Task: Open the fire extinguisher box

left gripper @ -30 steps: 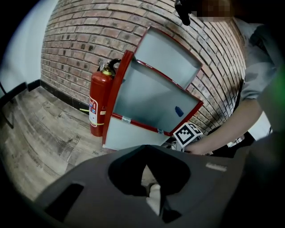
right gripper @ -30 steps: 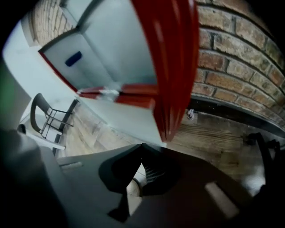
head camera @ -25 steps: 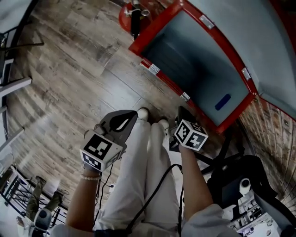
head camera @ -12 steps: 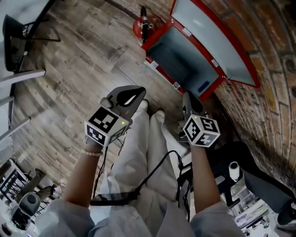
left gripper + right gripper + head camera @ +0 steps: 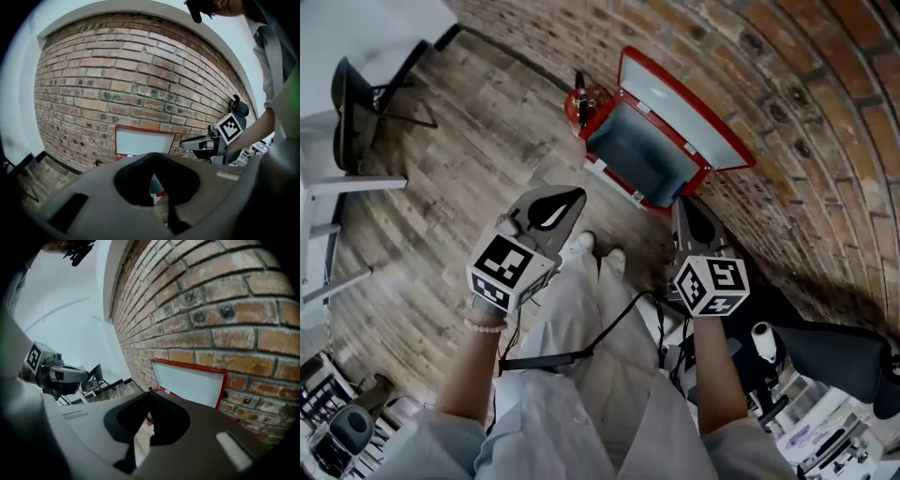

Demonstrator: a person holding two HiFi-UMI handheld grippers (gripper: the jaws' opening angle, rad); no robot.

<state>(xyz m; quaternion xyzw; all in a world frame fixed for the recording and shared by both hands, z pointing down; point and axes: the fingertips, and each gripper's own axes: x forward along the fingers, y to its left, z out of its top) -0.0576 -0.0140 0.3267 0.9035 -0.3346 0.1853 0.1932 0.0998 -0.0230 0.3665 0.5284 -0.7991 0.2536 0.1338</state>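
Fire extinguisher box (image 5: 634, 152): a red frame is seen round a pale grey-blue inside and lid.
Fire extinguisher (image 5: 578, 101): red, topped in black.
Brick wall (image 5: 787, 84): reddish-brown bricks, lined with pale mortar.
Floor (image 5: 441, 187): grey-brown wood-grain planks.
Left hand-held gripper (image 5: 568, 199): grey, its cube marked in black-and-white squares.
Right hand-held gripper (image 5: 682, 210): dark grey, its cube patterned alike.
Trousers (image 5: 581, 309): white.
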